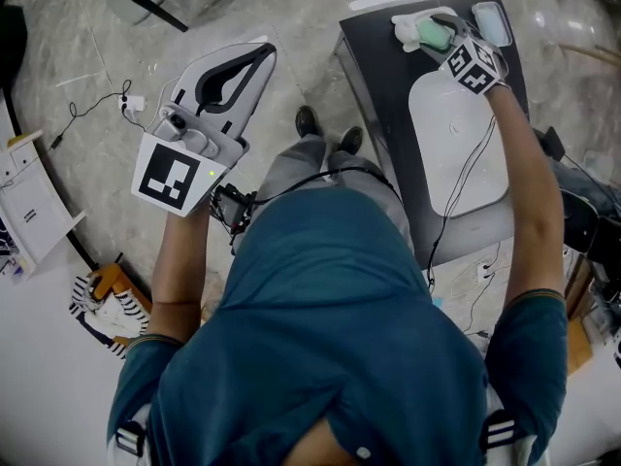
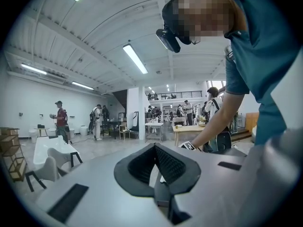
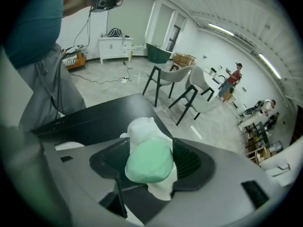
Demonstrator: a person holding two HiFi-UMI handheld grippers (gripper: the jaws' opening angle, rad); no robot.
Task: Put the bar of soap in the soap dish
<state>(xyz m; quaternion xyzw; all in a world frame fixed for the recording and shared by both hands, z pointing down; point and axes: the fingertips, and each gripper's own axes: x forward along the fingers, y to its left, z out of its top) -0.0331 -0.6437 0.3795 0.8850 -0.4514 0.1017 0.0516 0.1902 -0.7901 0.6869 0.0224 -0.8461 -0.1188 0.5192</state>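
Over white soap dish (image 3: 140, 126), green soap bar (image 3: 149, 163) in right gripper (image 3: 150, 149)

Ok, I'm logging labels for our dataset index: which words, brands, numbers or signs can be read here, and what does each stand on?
No readable word, brand or number in any view.
The left gripper's cube and the right gripper's cube: black-and-white square codes, not text.
The bar of soap: no stamp shows.
The white sheets at the head view's left edge: marks too small to read.
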